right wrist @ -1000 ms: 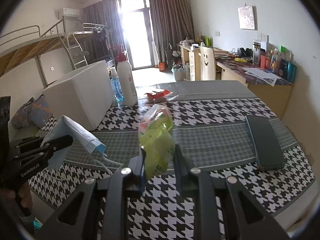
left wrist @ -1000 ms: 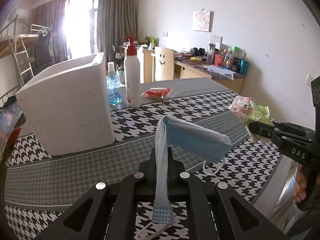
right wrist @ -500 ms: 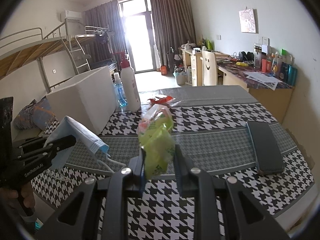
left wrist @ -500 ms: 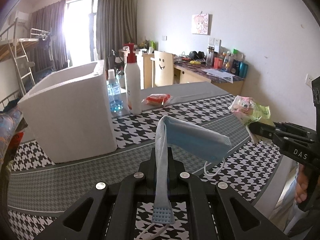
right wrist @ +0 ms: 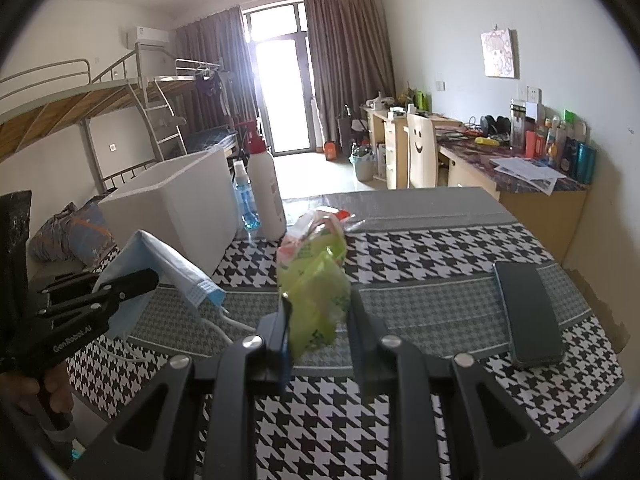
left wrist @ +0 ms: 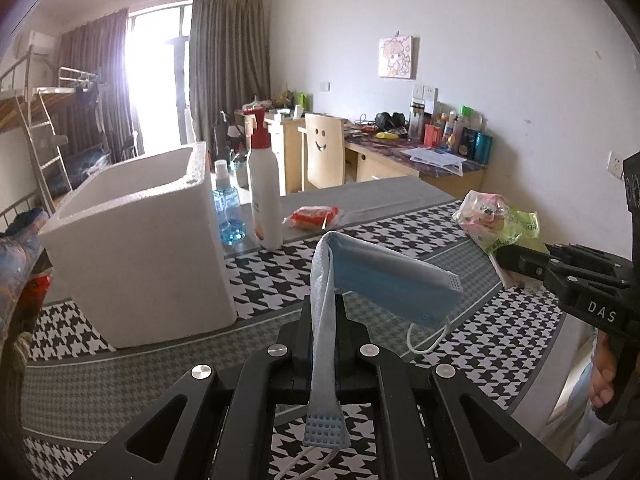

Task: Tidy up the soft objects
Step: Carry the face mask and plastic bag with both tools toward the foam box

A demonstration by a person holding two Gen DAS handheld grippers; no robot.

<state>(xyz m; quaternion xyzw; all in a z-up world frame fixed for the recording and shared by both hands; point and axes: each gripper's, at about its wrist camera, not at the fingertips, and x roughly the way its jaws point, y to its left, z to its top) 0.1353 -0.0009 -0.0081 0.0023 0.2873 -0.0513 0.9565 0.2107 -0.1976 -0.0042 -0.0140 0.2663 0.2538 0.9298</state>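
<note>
Soft objects are both off the worktop at this moment, one in each claw. In the left wrist view, the left claw (left wrist: 325,332) is clenched on a blue face mask (left wrist: 384,280), which stands up between the jaws, folds over at the top and droops to the right, one ear loop hanging free above the houndstooth worktop (left wrist: 120,384). Ahead and to the left sits an open white foam box (left wrist: 136,248), which I take to be the bin for the soft things; what shows of its inside looks bare, though its floor is hidden. Just beside it stand a white pump bottle (left wrist: 264,192) and a small blue spray bottle (left wrist: 228,212), with a red packet (left wrist: 314,216) lying near them. In the right wrist view, the right claw (right wrist: 318,320) grips a crumpled green and pink plastic packet (right wrist: 316,276) that stands up between the jaws, its left side against the left jaw. A dark phone (right wrist: 530,312) lies flat on the worktop to the right, well apart. Judging from this, the pick-ups are done and no deposit has been made yet: both items are held short of the box, and the red packet may also need sorting.
</note>
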